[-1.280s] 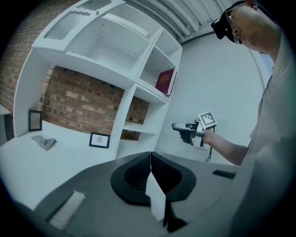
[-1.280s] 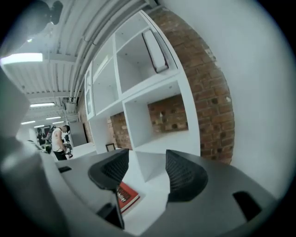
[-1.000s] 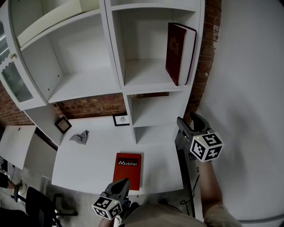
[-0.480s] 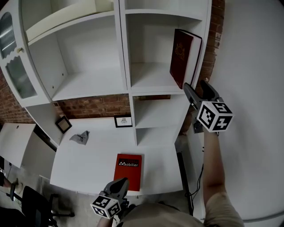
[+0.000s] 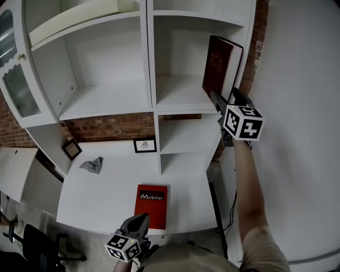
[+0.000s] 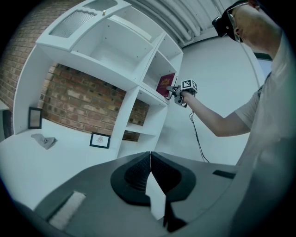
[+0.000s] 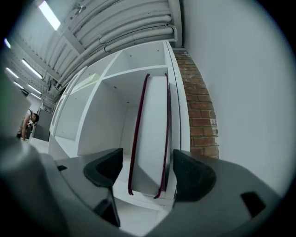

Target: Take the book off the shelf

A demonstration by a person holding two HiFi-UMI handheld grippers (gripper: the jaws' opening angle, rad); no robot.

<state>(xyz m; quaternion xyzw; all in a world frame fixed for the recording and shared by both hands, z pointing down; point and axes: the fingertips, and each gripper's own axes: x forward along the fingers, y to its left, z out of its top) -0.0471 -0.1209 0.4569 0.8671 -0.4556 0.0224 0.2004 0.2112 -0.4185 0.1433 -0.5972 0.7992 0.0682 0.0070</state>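
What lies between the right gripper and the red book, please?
Nothing; the right gripper view shows only bare air between right gripper and book.

White shelving (image 5: pixel 150 64), brick wall (image 5: pixel 106 127) (red), white desk (image 5: pixel 106 186), ceiling strip lights (image 7: pixel 48 14)

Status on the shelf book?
Left gripper shut, low. Right gripper just opening, fingers framing standing maroon book, not gripping. Nothing blocking.
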